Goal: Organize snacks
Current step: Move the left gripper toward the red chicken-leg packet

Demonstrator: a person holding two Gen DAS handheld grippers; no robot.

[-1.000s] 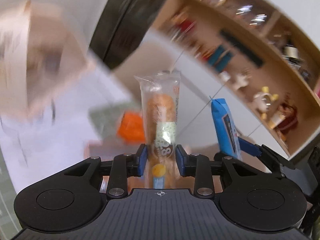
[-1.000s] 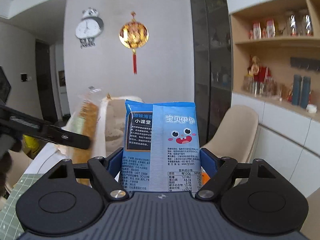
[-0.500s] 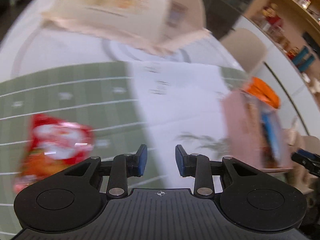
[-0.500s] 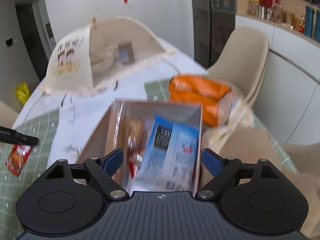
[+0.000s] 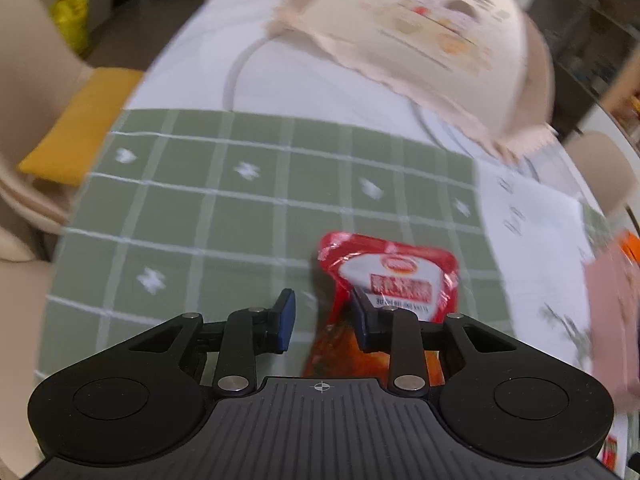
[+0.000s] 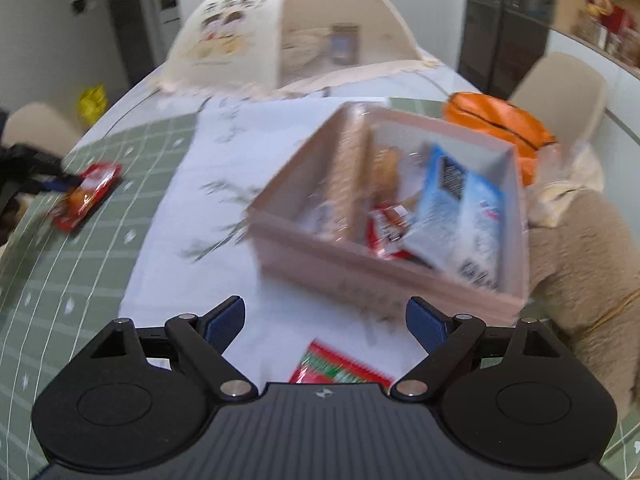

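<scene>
Your left tongs (image 5: 320, 316) are empty now, with the two blue tips a little way apart and pinching nothing. A second ago they held a long bread snack in a clear wrap, and your right tongs (image 6: 325, 320) held a blue snack bag (image 6: 464, 216). Both of those snacks now sit inside the pink box (image 6: 384, 280), so two more snacks are tidied away. Your right tongs are spread wide and empty too. Both hands have dropped down low over the table since then. Take the pink box as your marker. A red snack packet (image 5: 392, 280) lies flat on the green checked mat (image 5: 200, 200), well off to the left of the box, and your left tongs are right over it. One tip sits over the packet and the other over bare mat, so the packet is not yet between them. I think you must slide a bit toward it before you squeeze. Another red and green packet (image 6: 340, 372) lies on the white cloth (image 6: 180, 240) just in front of the box, under your right tongs. Behind the box stands the cream food cover (image 6: 280, 32), and an orange bag (image 6: 500, 128) rests at the box's far right corner. It looks like these two packets are the next to go in.
</scene>
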